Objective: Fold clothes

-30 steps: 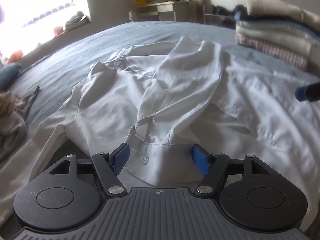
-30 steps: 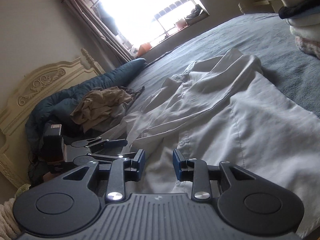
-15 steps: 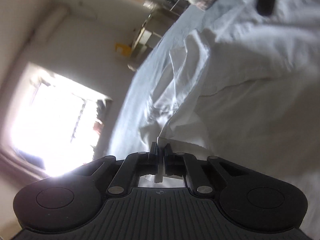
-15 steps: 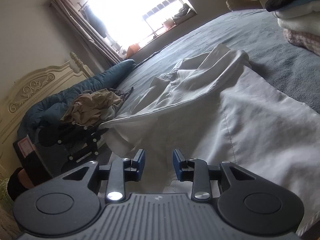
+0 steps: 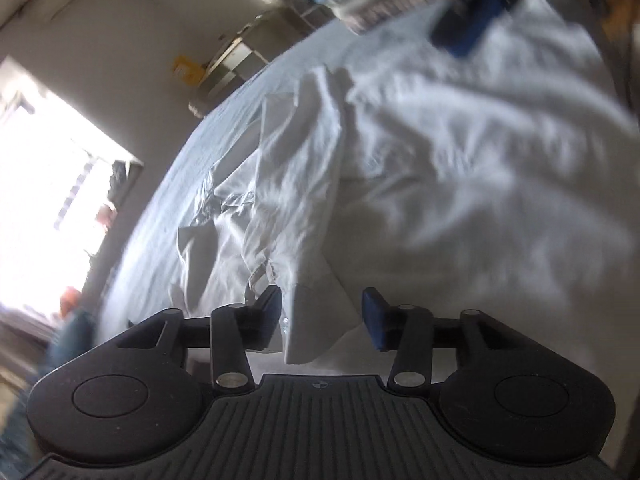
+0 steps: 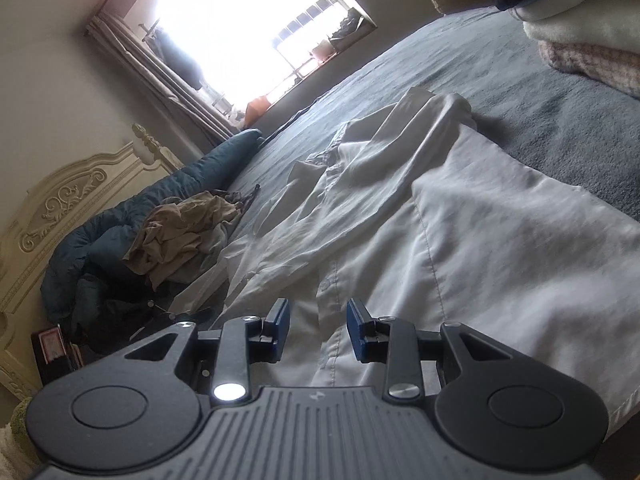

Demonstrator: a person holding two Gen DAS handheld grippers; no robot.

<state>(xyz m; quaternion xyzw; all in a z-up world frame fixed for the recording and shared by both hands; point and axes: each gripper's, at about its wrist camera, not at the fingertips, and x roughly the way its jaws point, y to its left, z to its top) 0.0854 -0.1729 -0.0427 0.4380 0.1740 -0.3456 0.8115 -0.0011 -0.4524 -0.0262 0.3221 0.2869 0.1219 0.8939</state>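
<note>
A white button shirt [image 5: 440, 168] lies spread and creased on the grey-blue bed [image 6: 520, 80]. In the left wrist view, the sleeve's cuff [image 5: 312, 320] lies folded over onto the shirt between the blue pads of my left gripper [image 5: 326, 314]. Its jaws are opening and the pads do not press the cloth. In the right wrist view, my right gripper [image 6: 318, 330] is open just above the shirt [image 6: 460, 240], its pads straddling the buttoned front strip. The right gripper [image 5: 468, 28] also shows as a blue blur at the top of the left wrist view.
A stack of folded clothes [image 6: 580, 40] sits at the far right of the bed. A crumpled beige garment [image 6: 180, 232] lies on a dark blue quilt [image 6: 120, 236] by the cream headboard [image 6: 60, 200]. A bright window is beyond.
My left gripper shut on the cuff, rolled and carried it over the shirt; now its jaws are apart with the cuff lying loose. The right gripper has barely moved.
</note>
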